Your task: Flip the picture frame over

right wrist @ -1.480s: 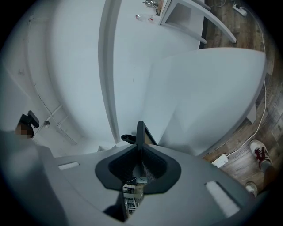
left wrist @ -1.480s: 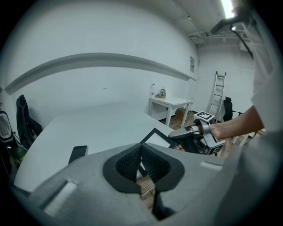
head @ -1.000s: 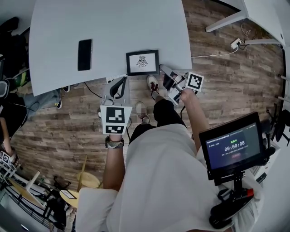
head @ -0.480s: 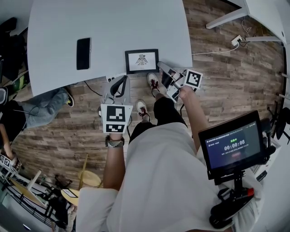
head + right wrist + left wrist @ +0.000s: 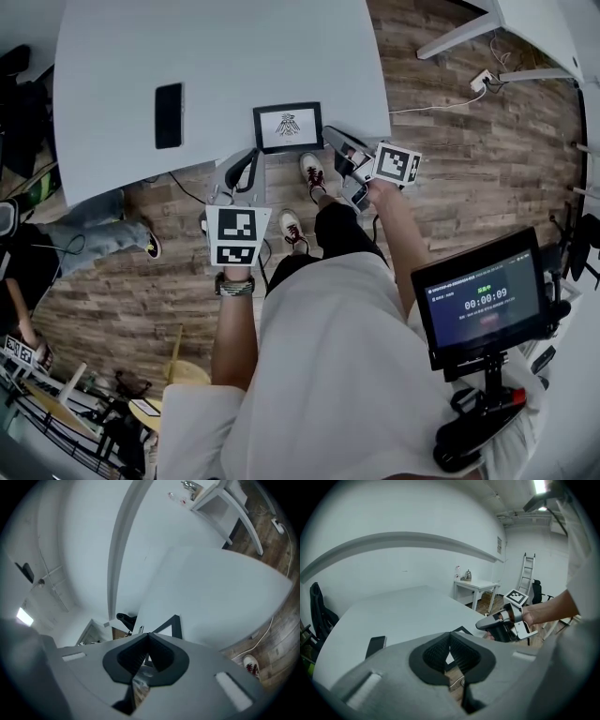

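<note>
I read 00:00:09 on black monitor (image 5: 483,305) | black rectangular picture frame (image 5: 288,127) face-up, dark emblem | left gripper (image 5: 247,157), right gripper (image 5: 328,135) jaws closed together

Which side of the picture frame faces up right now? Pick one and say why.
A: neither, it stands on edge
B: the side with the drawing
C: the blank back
B: in the head view the picture frame lies flat on the white table with its drawing showing.
</note>
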A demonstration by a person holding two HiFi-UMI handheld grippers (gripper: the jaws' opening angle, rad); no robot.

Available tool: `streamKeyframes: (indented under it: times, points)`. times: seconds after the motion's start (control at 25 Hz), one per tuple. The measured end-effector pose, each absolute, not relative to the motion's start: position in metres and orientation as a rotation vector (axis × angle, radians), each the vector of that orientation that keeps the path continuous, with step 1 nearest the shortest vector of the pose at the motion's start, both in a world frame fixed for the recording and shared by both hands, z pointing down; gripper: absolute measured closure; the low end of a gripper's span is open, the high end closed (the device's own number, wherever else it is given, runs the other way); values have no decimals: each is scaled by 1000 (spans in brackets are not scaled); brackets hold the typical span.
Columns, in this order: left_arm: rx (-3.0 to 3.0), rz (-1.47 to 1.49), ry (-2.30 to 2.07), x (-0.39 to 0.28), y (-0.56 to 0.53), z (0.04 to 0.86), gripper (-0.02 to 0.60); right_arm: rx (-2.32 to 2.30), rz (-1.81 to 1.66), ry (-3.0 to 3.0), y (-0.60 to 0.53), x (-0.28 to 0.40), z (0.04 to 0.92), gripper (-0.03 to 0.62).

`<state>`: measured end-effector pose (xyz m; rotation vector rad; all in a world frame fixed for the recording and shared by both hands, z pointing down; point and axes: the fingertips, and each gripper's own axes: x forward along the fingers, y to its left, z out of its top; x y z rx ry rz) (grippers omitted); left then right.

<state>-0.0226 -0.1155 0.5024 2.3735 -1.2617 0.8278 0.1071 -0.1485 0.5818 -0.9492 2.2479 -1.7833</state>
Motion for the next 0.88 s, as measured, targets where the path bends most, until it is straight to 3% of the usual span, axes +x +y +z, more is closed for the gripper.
streamKeyframes:
  times: [0.48,0.88]
  points:
    - [2517,732,-1319,-14,-117,432,577,-1346,-1097,2859,-150,108,468,591]
    - [2658,613,-1378,-15,-156,376,577,-1519,-560,2985,-182,107,376,591]
